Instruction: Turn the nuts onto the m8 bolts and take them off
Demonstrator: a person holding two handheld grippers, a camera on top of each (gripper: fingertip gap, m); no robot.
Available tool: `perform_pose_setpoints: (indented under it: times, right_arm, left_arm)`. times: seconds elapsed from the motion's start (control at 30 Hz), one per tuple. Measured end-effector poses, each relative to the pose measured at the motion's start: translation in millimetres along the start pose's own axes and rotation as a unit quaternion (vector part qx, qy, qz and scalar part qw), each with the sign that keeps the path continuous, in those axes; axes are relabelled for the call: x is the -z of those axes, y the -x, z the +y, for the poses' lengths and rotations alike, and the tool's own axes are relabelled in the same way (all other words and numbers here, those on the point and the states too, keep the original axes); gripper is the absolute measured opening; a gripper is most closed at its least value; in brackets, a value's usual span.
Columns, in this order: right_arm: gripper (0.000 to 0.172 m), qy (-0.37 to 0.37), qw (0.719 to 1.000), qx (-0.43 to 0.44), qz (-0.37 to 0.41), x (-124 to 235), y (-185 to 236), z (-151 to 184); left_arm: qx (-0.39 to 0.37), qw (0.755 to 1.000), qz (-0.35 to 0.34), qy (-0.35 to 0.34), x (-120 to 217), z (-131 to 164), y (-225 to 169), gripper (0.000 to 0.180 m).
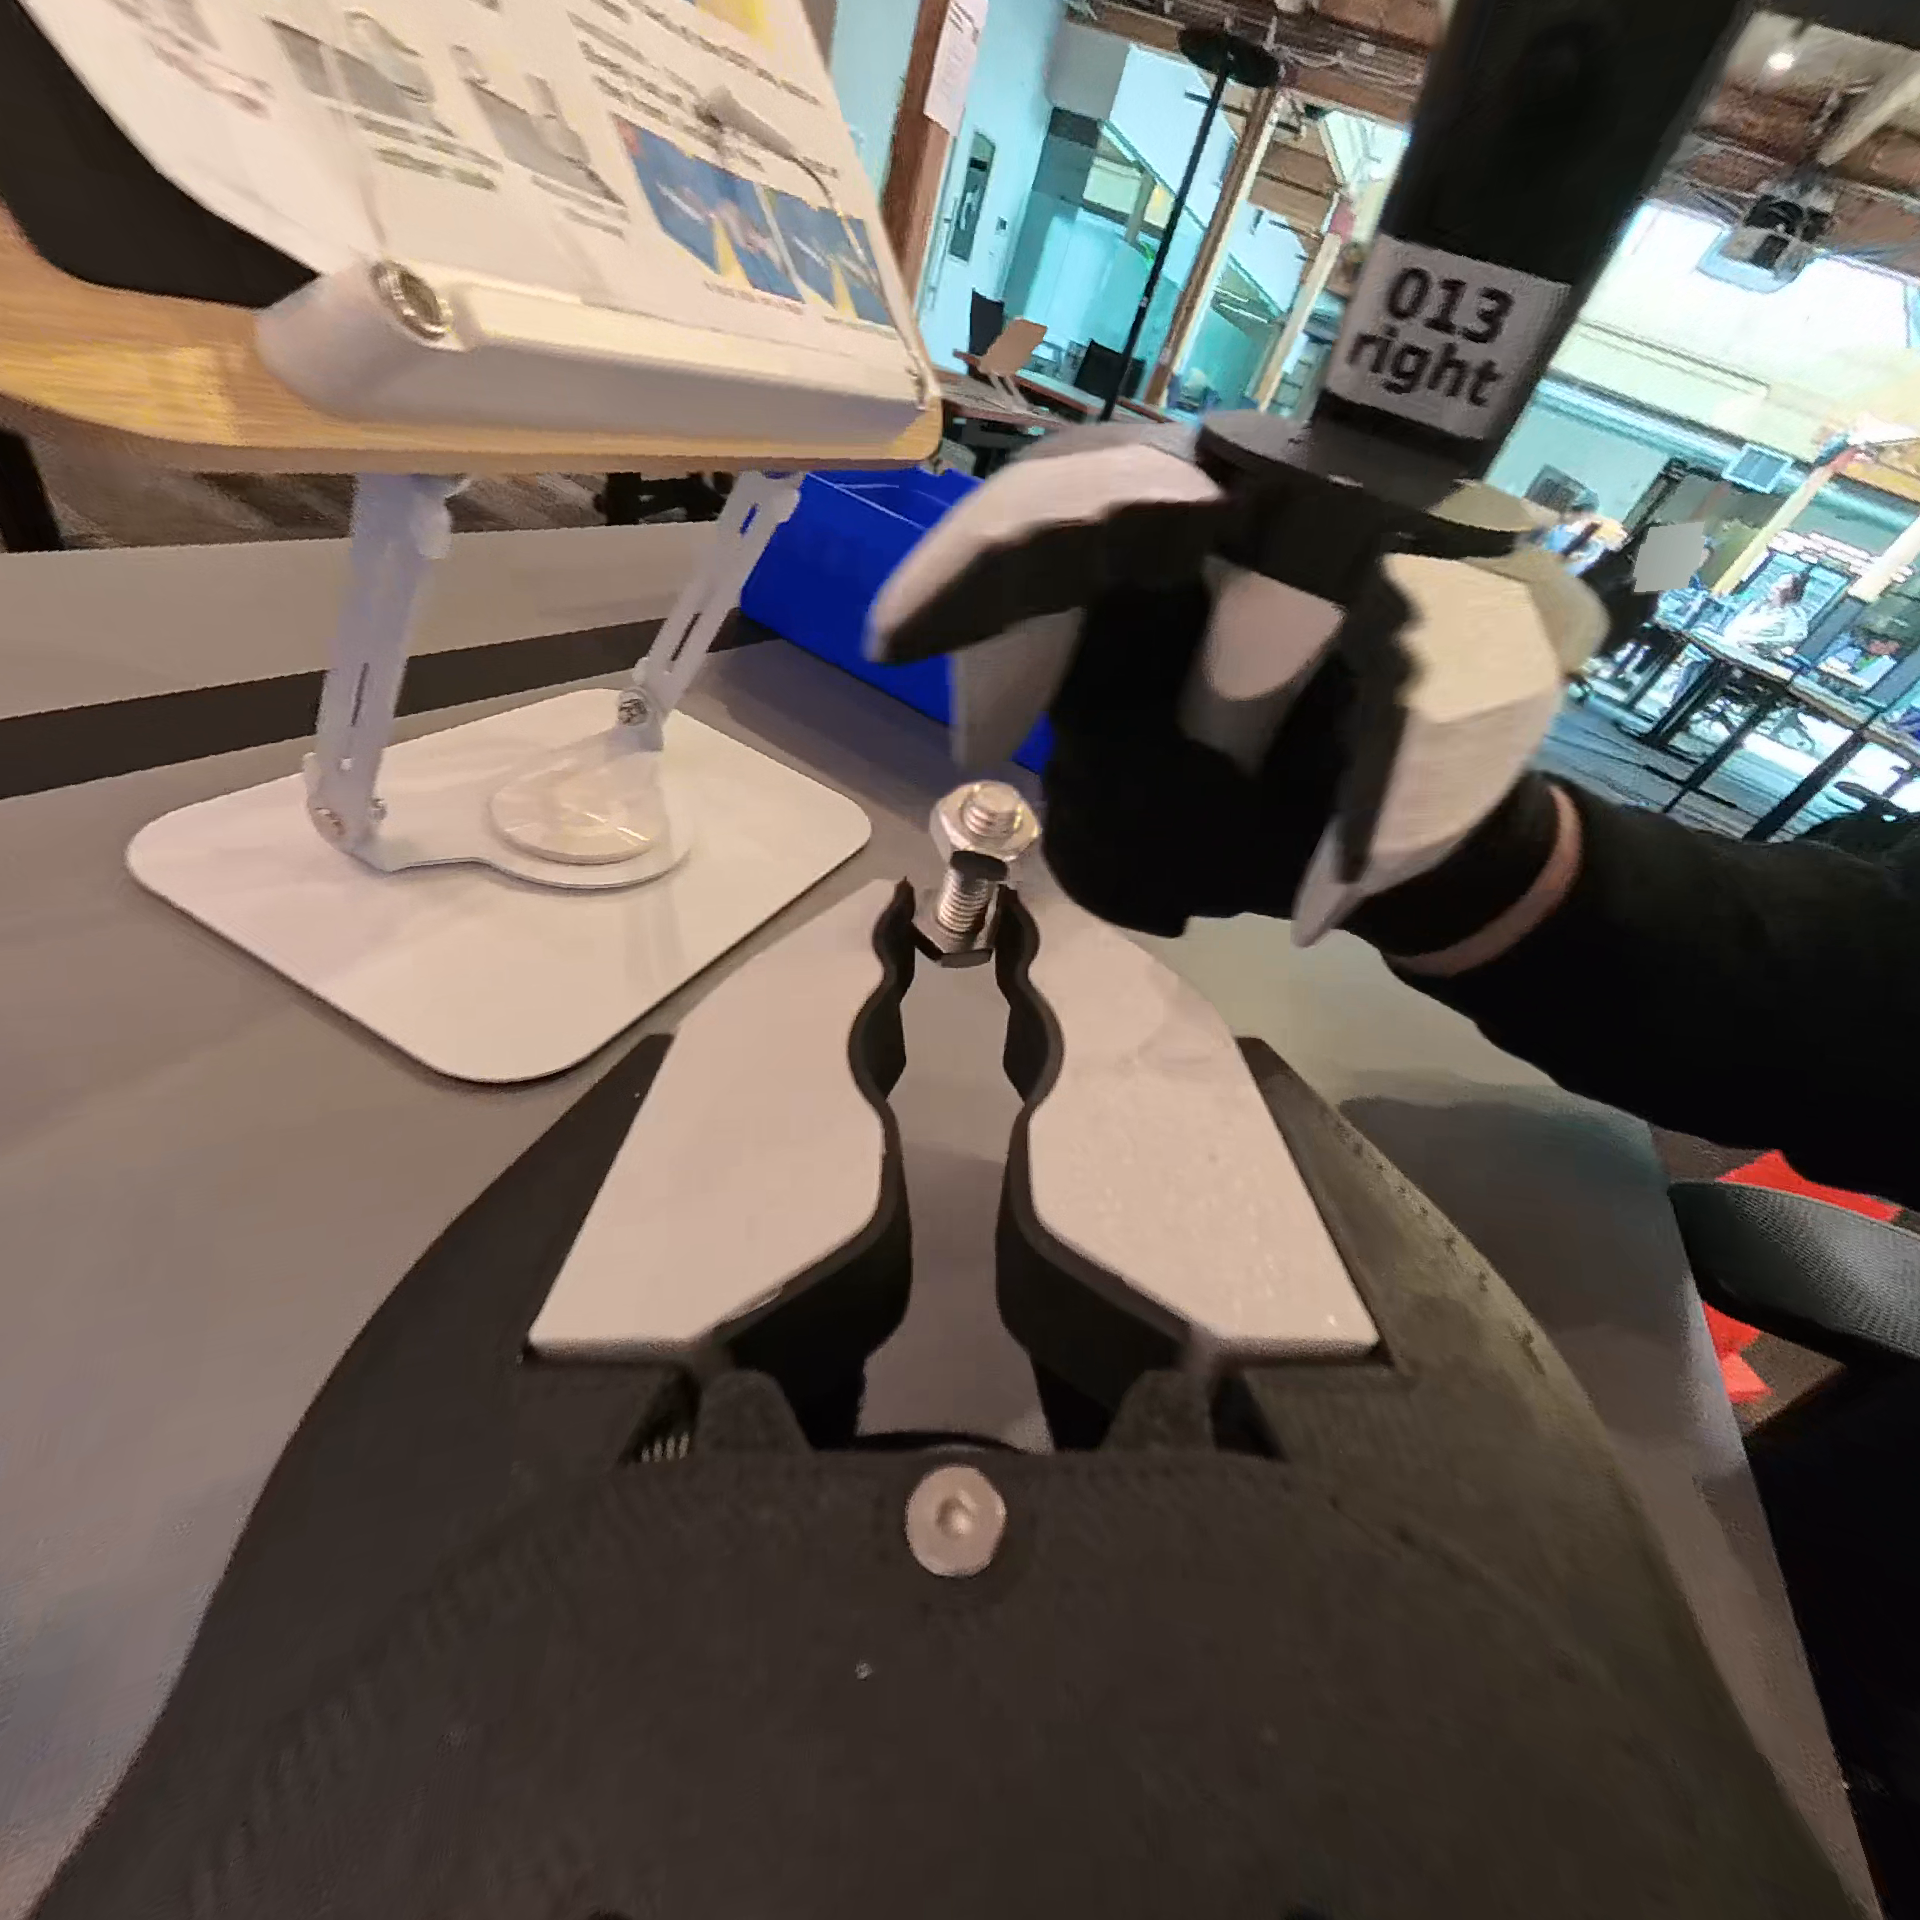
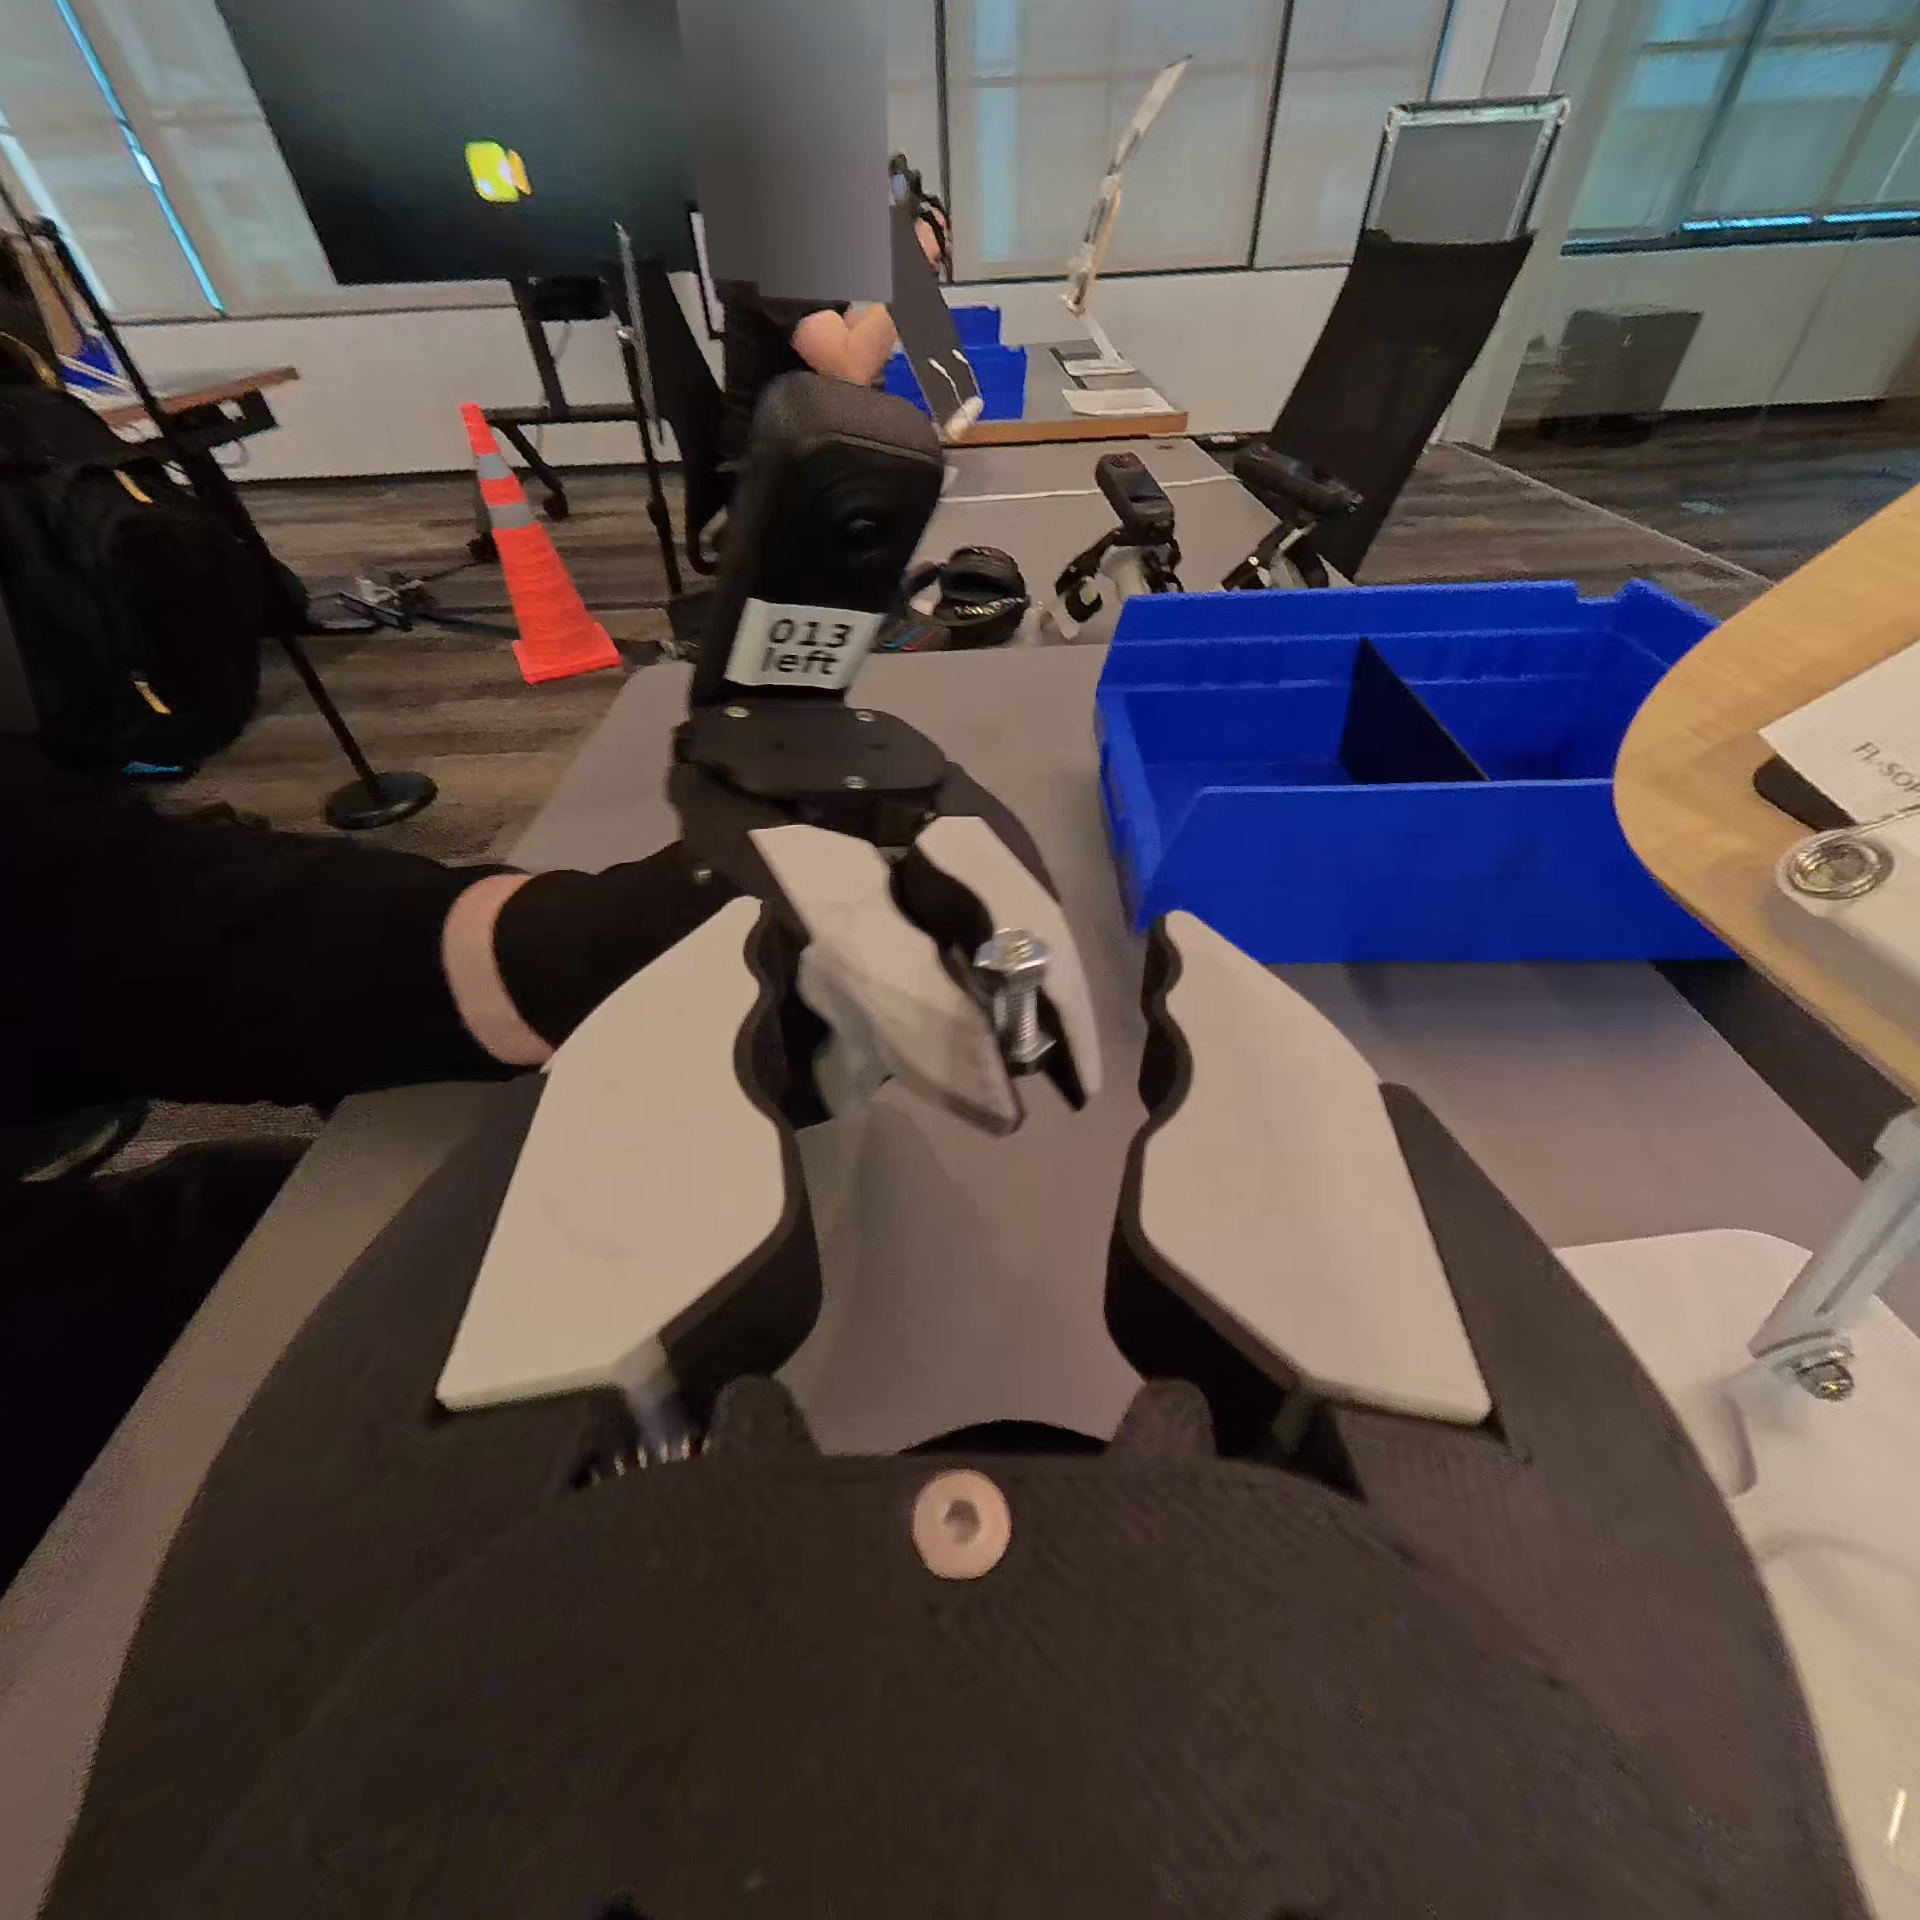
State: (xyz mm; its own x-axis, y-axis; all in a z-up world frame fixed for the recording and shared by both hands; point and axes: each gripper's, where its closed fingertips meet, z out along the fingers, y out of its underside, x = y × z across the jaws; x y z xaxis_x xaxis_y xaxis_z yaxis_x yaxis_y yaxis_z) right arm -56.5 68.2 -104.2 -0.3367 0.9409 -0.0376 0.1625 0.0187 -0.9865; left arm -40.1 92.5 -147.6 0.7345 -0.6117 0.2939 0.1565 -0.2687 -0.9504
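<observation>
while the left claw (image 1: 954,914) clamped the bolt (image 1: 961,902) mid-frame, the right claw (image 2: 961,997) gaped empty; next, i'd judge, it needed to close squarely on the nut (image 1: 985,831).

Writing shows in several places, each told here by what carries it. A grey tag (image 1: 1444,348) with dark characters in two rows sits on the black post of the right hand-held gripper (image 1: 1226,665). A matching pale tag (image 2: 800,646), also two rows, wraps the black camera housing on the left hand-held gripper (image 2: 1023,1039). A white printed sheet (image 1: 582,135) with blurred text blocks and blue-and-yellow pictures lies on a tilted wooden stand (image 1: 623,431); its print is too smeared to read. In the right wrist view a corner of that white sheet (image 2: 1860,758) shows a few dark letters. A dark screen (image 2: 457,135) behind carries a yellow mark.
</observation>
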Motion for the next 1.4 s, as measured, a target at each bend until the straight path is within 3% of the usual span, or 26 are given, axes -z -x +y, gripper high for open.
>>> perform_pose_setpoints:
  times: [0.2,0.23,0.27,0.33,0.43,0.47,0.63,0.7,0.9,1.0,1.07,1.17,1.27,1.4]
  right_arm:
    - [0.054,0.017,0.999,-0.001,-0.048,-7,14,9]
    - [0.021,0.01,0.996,0.003,-0.085,2,27,7]
    - [0.007,0.002,0.994,0.001,-0.105,10,36,5]
    - [0.011,0.002,0.997,0.0,-0.08,18,30,6]
    - [0.036,-0.005,1.0,-0.015,-0.027,19,7,5]
    - [0.037,-0.001,1.0,-0.01,-0.012,17,1,5]
    - [0.029,0.029,0.999,-0.017,-0.023,3,-2,13]
    - [0.016,0.041,0.999,-0.019,-0.029,2,-1,18]
    - [0.015,-0.002,0.999,-0.034,-0.027,7,0,11]
    - [0.015,-0.043,0.999,-0.03,-0.001,19,-6,-4]
    - [0.015,-0.067,0.997,-0.022,0.017,34,-7,-19]
    - [0.015,-0.072,0.995,0.007,0.062,73,-11,-40]
    - [0.015,-0.053,0.984,0.02,0.168,141,-39,-53]
    - [0.016,-0.01,0.938,-0.018,0.346,259,-96,-46]
  left_arm:
    - [0.021,1.0,-0.006,-0.016,2,-4,5,0.015]
    - [0.029,0.999,-0.012,-0.021,5,-5,10,0.015]
    - [0.037,0.999,-0.015,-0.028,8,-7,14,0.015]
    - [0.041,0.999,-0.006,-0.03,10,-7,14,0.015]
    - [0.026,1.0,0.006,-0.013,2,-4,6,0.015]
    - [0.02,1.0,0.006,-0.007,-1,-3,3,0.015]
    - [-0.001,1.0,0.028,0.01,-8,2,-12,0.015]
    - [-0.003,0.999,0.035,0.011,-9,2,-15,0.015]
    - [0.002,0.998,0.06,-0.003,-9,-4,-23,0.016]
    - [0.003,0.998,0.06,-0.005,-7,-6,-23,0.041]
    - [0.005,0.998,0.062,-0.008,-4,-8,-22,0.048]
    - [-0.025,0.998,0.057,-0.006,3,-5,-20,0.0]
    - [-0.02,0.999,0.043,0.002,5,0,-12,0.0]
    - [-0.03,0.999,0.028,0.006,4,1,-9,0.0]
